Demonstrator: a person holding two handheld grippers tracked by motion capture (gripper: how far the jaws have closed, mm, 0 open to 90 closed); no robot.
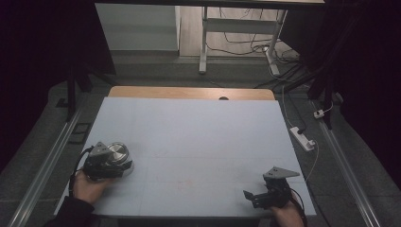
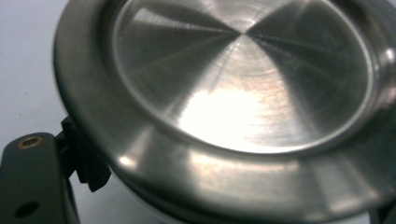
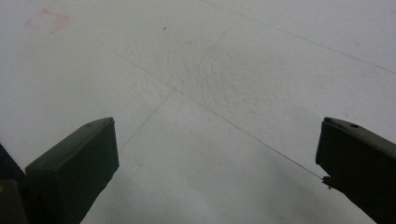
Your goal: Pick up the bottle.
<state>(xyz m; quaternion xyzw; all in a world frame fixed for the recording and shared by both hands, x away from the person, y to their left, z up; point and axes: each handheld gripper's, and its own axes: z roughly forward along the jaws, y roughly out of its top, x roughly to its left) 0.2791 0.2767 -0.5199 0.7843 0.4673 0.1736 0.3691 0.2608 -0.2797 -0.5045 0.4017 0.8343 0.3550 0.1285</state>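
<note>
Lid [image 2: 243,74] sat near table's [image 1: 189,127] front-left edge w/ left gripper [image 1: 106,163] clamped on its rim. Looked like brushed steel, prob stiff, slippery, so rim grip made sense imo. Right gripper [image 3: 217,154] wide open, empty.

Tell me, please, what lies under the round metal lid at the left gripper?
Beneath the metal lid a thin white rim peeks out, resting on the white table. The lid covers anything inside.
</note>
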